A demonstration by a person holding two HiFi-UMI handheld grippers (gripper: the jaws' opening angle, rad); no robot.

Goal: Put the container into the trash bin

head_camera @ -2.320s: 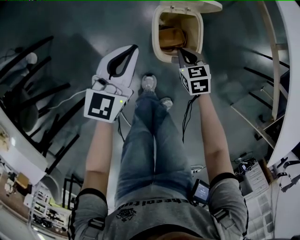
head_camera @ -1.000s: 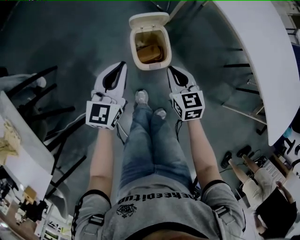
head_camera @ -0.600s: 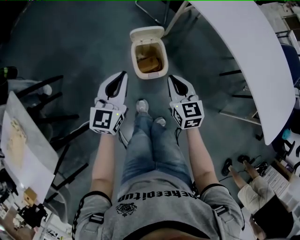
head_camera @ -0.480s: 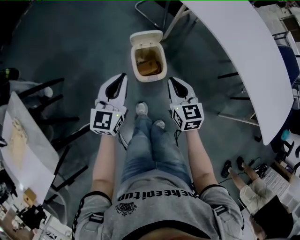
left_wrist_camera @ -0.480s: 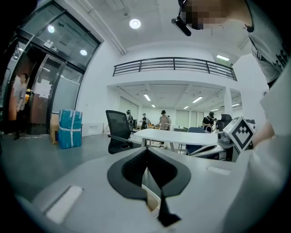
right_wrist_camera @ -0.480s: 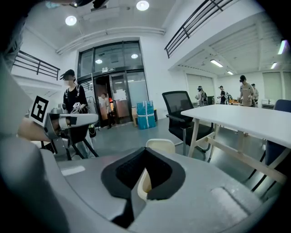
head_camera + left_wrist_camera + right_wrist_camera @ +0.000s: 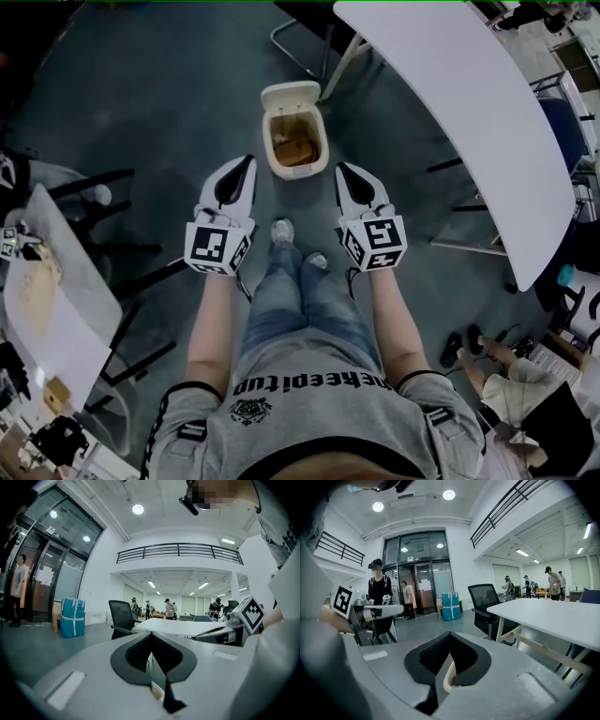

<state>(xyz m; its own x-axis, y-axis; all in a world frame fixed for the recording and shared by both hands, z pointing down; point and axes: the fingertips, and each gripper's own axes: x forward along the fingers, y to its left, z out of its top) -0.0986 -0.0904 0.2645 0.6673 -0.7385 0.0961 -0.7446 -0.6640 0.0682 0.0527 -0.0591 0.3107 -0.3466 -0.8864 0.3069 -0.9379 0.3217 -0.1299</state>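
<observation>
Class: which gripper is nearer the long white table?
Right. The right gripper sits just left of the white table; the left gripper is farther left, beyond the person's legs.

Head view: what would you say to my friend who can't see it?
A brown container lies inside an open trash bin on the floor. A person stands before it holding a left hand-held gripper and a right hand-held gripper, both shut and empty.
</observation>
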